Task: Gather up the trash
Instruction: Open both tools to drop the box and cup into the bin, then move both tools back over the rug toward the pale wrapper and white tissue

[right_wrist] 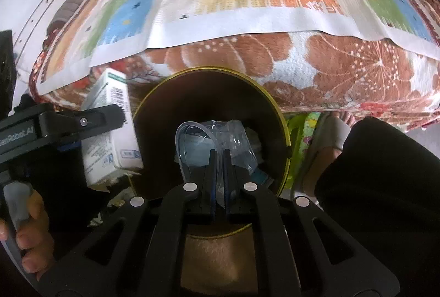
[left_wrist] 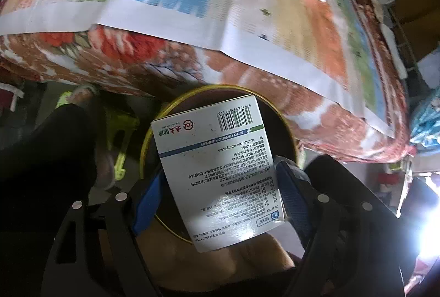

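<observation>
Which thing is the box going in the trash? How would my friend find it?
Find the round bin with the yellow rim below the bed edge. Above its mouth, the left gripper holds a white medicine box. It alone has a barcode and printed lines; the trash already inside the bin is clear plastic wrap.

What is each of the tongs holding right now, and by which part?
The left tongs grip the white medicine box across its lower half, above the brown bin. The right tongs pinch a clear plastic wrapper at its near edge.
</observation>
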Available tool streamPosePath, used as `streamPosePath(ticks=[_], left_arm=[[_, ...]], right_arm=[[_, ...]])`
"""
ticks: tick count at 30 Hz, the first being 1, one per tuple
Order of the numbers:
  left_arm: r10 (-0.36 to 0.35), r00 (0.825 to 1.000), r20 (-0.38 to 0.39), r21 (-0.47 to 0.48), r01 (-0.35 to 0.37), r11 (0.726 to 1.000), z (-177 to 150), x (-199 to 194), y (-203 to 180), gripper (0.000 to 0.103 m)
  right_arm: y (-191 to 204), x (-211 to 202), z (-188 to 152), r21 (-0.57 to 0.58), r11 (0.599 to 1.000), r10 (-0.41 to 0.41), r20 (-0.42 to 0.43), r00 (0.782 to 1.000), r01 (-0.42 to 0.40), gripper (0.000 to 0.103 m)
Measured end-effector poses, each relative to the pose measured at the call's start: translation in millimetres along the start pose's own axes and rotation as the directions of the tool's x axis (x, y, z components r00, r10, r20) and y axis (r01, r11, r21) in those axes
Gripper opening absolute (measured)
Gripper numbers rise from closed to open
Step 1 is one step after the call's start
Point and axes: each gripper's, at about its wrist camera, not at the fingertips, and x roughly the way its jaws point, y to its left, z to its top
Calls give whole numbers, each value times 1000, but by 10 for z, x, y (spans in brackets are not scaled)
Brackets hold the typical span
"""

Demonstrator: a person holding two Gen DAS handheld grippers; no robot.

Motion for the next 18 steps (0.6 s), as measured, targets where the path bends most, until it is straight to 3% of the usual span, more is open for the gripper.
streamPosePath(ticks=[3,4,6,18], left_arm=[[-7,1000,-11,-12,7,1000,83,39,-2,79],[-9,1000,-18,-8,8,1000,106,57,-12,80],[-7,1000,-30,-17,6,1000,142,96,-8,88],[-66,997,33,-19,67,998,102,-172,13,89]], right_arm=[[-68,93,41,41,999,-9,-27,1000,10,10],[-71,110,60,48,999,1,-28,1000,0,26],[-72,107,92,49,999,-18,-12,1000,18,46],[-85,-140,112,52,998,27,51,998,-29,47]])
